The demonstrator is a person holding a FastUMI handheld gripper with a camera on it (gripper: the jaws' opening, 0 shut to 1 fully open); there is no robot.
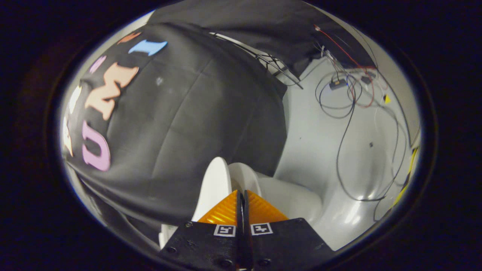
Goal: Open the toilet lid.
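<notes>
Pressing its orange fingers (220,212) together on nothing, the gripper (241,205) is sitting just behind the raised toilet lid (214,188), which is risking a fall shut if nudged.

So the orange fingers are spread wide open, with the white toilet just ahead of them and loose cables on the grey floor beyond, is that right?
Not quite. In the gripper view the orange fingers of the gripper are closed together, not spread wide, with nothing between them. The rest holds: the white toilet sits just ahead of them, and loose cables lie on the grey floor beyond.
</notes>
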